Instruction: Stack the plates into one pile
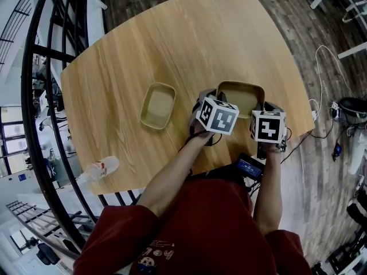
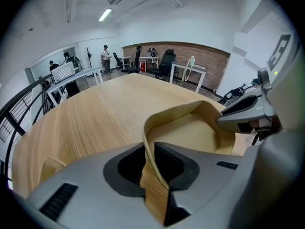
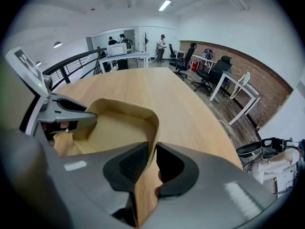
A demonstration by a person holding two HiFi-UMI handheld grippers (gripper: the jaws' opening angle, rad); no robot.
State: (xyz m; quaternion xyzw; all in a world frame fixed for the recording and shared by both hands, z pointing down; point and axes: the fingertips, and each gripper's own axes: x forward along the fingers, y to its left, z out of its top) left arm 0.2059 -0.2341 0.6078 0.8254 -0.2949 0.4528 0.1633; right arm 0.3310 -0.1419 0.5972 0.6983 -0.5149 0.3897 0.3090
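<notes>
Two grey grippers share one load: the left gripper [image 2: 151,149] has its jaws clenched on the near left rim of the tan rounded-rectangular plate [image 1: 241,96], and the right gripper [image 3: 152,151] grasps its near right rim, so the dish stretches away from both, its long axis running across between them. Farther left, apart from it, a second matching tan plate [image 1: 157,105] lies flat on the pale wooden worktop [image 1: 172,39], nearer the left gripper, so the carry likely goes leftward.
</notes>
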